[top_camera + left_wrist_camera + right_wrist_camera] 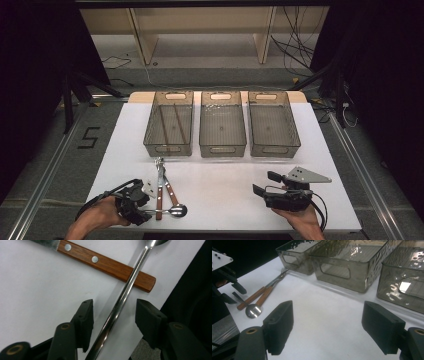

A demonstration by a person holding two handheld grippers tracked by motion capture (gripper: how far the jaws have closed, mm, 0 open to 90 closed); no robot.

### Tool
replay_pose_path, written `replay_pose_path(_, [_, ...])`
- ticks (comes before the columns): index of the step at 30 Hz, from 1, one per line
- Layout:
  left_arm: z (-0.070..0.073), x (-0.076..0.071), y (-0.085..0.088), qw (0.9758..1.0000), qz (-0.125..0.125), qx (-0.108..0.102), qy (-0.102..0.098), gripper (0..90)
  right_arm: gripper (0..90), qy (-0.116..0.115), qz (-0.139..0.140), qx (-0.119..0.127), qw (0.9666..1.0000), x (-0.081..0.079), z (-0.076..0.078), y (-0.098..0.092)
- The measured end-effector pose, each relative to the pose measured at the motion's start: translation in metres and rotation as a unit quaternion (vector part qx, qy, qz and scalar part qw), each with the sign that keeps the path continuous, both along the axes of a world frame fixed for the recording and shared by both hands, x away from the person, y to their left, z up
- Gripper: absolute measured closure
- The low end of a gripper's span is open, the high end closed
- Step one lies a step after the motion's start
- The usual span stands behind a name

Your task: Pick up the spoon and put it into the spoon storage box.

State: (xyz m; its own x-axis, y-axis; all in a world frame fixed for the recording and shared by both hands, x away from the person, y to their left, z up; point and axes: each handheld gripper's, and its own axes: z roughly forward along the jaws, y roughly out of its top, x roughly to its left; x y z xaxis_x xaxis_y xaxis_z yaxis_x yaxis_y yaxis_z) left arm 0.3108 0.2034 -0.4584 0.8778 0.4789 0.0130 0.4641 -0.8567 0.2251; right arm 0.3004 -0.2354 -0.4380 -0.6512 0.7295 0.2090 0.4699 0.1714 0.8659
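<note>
Just left of the wooden-handled fork (159, 192), the left gripper (114, 311) straddles the spoon (117, 306), jaws apart, pads clear of its handle. Well right of the fork, the right gripper (327, 325) hangs wide apart over bare table (319, 315).

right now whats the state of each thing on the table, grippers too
steel spoon: lying flat, handle between the left fingers, crossing a wooden handle
left gripper: open, fingers either side of the spoon handle, not pressing it
right gripper: open, nothing between its fingers
two wooden-handled utensils: lying flat, side by side
left clear plastic bin: upright, holds two brown chopsticks
middle clear bin: upright, looks empty
right clear bin: upright, looks empty
</note>
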Motion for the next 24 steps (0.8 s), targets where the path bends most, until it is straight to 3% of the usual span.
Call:
replay_pose_path(11, [-0.004, 0.001, -0.006, 0.9995, -0.026, 0.016, 0.005, 64.8, 26.4, 0.002, 0.001, 0.0, 1.0, 0.0, 0.0, 0.0])
replay_pose_path(18, [-0.002, 0.001, -0.01, 0.9974, -0.062, 0.037, 0.005, 74.5, 26.6, 0.002, 0.001, 0.0, 1.0, 0.0, 0.0, 0.0])
replay_pose_path(24, [-0.003, -0.001, -0.011, 0.9963, -0.08, 0.03, 0.009, 80.9, 26.6, 0.003, 0.0, 0.0, 1.0, 0.0, 0.0, 0.0])
